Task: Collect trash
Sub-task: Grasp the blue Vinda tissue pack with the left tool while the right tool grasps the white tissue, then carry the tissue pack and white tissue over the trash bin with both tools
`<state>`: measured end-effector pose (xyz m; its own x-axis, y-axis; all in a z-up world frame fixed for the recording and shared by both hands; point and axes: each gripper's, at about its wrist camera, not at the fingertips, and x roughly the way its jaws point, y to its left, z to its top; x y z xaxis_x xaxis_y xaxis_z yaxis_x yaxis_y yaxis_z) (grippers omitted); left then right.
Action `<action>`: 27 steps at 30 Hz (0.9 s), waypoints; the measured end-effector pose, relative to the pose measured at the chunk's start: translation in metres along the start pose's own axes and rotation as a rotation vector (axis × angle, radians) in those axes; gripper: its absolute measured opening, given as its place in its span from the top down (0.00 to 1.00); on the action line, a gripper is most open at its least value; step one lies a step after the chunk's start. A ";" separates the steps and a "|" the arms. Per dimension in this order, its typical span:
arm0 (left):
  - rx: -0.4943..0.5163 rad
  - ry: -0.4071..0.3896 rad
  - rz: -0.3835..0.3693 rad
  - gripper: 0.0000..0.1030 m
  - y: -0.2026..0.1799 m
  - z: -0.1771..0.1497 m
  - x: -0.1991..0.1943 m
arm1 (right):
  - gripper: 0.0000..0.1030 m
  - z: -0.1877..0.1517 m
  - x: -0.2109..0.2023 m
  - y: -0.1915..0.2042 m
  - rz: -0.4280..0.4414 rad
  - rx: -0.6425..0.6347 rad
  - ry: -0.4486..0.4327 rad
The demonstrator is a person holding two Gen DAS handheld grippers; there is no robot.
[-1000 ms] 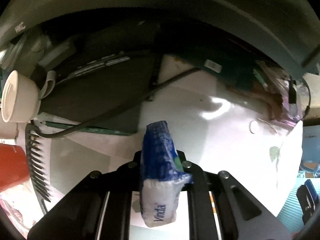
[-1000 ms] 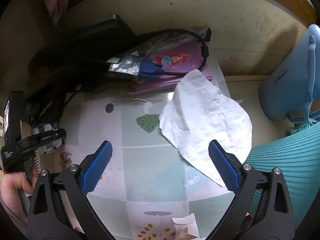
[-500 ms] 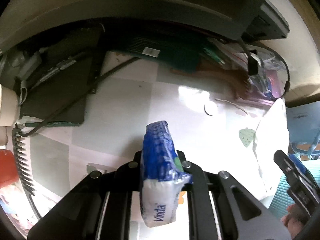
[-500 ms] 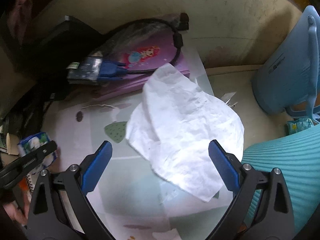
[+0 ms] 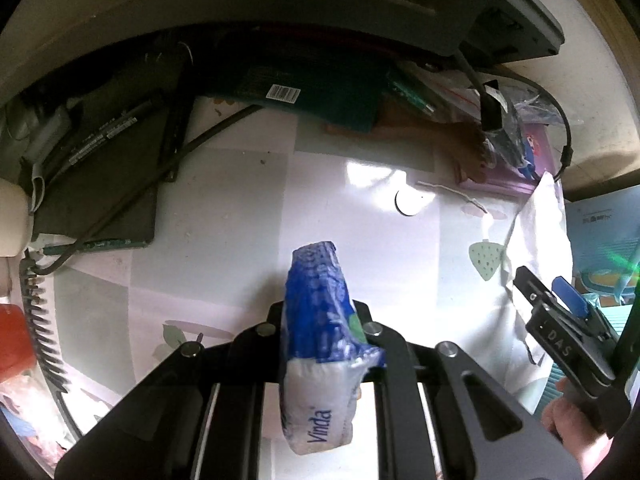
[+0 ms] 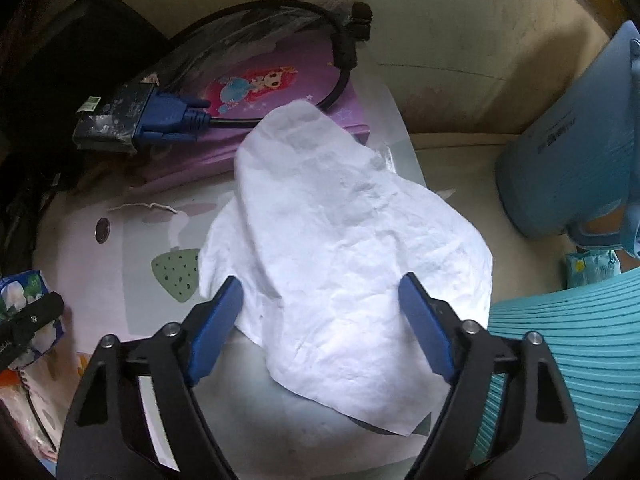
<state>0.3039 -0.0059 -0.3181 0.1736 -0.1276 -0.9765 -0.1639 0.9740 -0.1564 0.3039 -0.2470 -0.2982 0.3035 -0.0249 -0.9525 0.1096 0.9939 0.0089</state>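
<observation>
Item: crumpled paper (image 6: 344, 248), lying on table (image 6: 132, 280) edge. Right gripper (image 6: 320, 320) – jaws just narrowing, astride it, not yet pinching; to be lowered squarely. Left gripper (image 5: 324, 320) clamped on tissue pack (image 5: 320, 344).

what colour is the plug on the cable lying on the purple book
Blue plug; clearest in the right wrist view.

Crumpled white paper (image 6: 340, 256) on table, blue tissue pack (image 5: 320, 320) gripped
</observation>
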 end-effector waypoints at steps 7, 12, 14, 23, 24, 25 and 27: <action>0.005 -0.010 -0.016 0.90 0.002 0.001 -0.008 | 0.98 0.007 -0.006 0.000 0.151 0.043 0.068; 0.010 -0.023 -0.023 0.90 0.005 0.001 -0.020 | 0.98 0.002 -0.026 0.010 0.177 0.036 0.062; 0.012 -0.032 -0.025 0.90 0.005 0.002 -0.027 | 0.98 -0.001 -0.036 0.016 0.194 0.026 0.061; 0.041 -0.073 -0.046 0.90 -0.006 -0.002 -0.061 | 0.98 -0.016 -0.097 0.030 0.233 0.013 0.006; 0.047 -0.080 -0.051 0.90 -0.007 -0.004 -0.066 | 0.98 -0.016 -0.103 0.029 0.231 0.012 -0.004; 0.053 -0.085 -0.057 0.90 -0.009 -0.006 -0.071 | 0.98 -0.018 -0.107 0.027 0.230 0.014 -0.012; 0.058 -0.092 -0.068 0.90 -0.013 -0.010 -0.082 | 0.98 -0.019 -0.126 0.028 0.229 0.025 -0.030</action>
<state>0.2821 -0.0098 -0.2375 0.2714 -0.1785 -0.9458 -0.0923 0.9733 -0.2102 0.2511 -0.2141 -0.1838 0.3513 0.1972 -0.9153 0.0576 0.9712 0.2314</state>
